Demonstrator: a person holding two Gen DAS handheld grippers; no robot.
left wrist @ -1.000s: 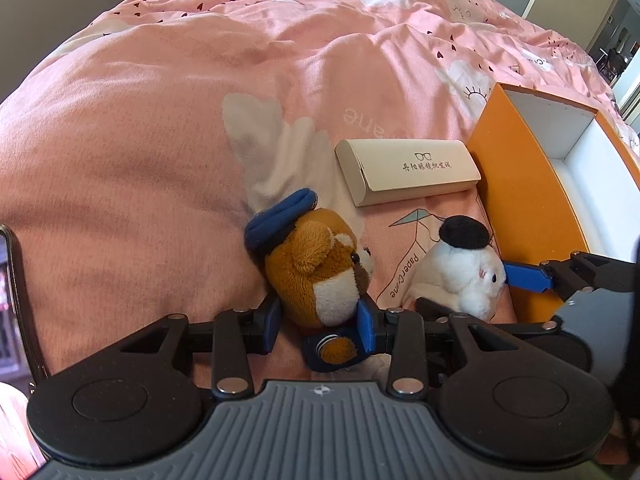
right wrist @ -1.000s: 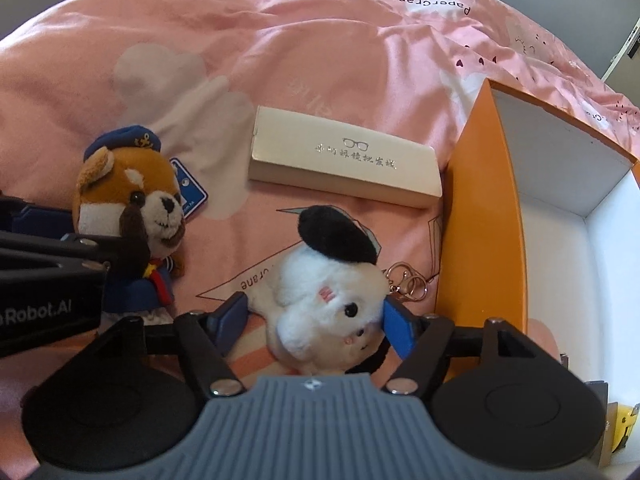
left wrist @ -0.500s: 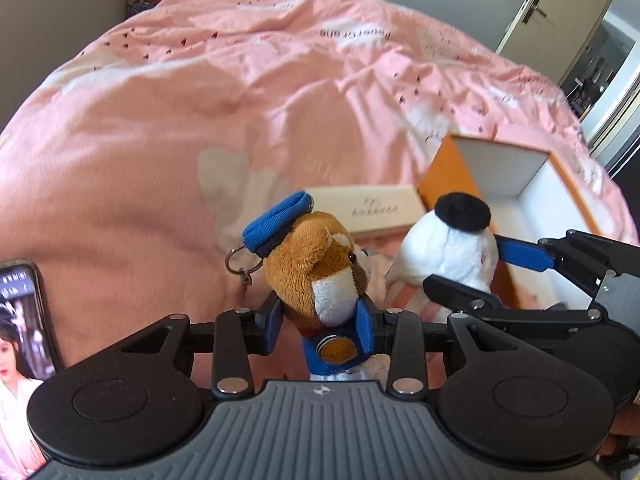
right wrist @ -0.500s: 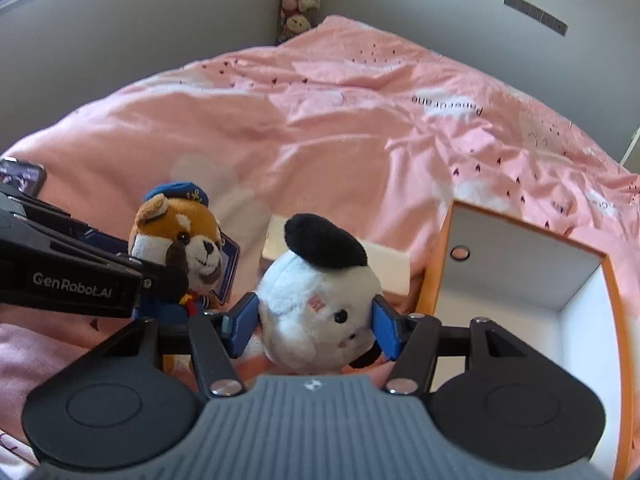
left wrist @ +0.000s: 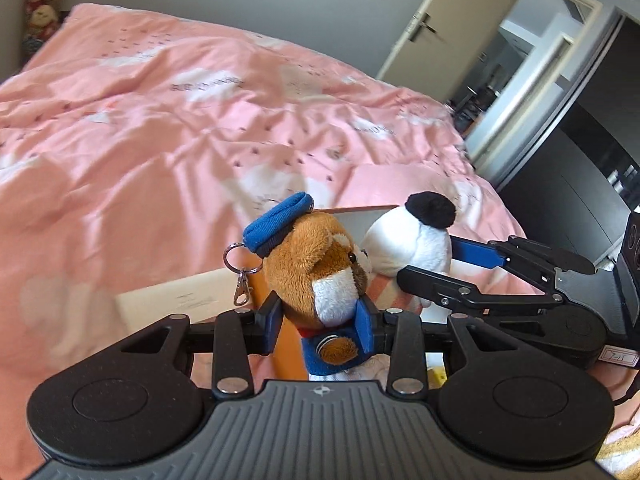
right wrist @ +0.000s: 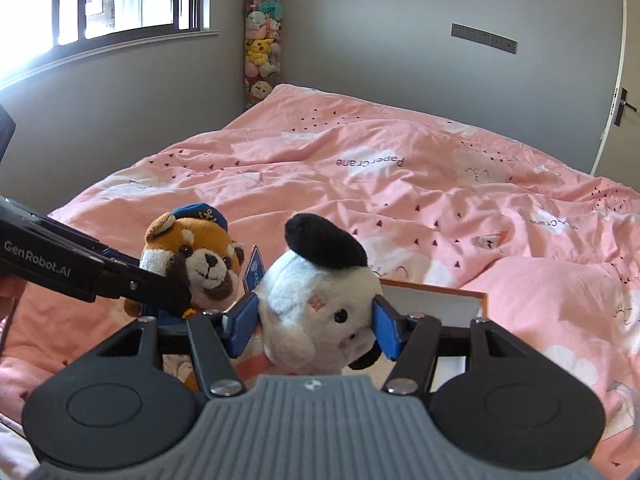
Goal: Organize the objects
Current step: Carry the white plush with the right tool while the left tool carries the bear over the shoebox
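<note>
The left gripper (left wrist: 320,322) is clamped on the brown sailor bear (left wrist: 320,276), the right gripper (right wrist: 314,326) on the white beret plush (right wrist: 320,300), both aloft near the orange box (right wrist: 436,292) (soft, light, squashy; grip round the middle)

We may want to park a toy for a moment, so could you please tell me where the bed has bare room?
The pink duvet lies bare from the orange box to the far wall. It is crowded near the cameras: the box, the glasses case, and the bear plush and white plush held side by side.
</note>
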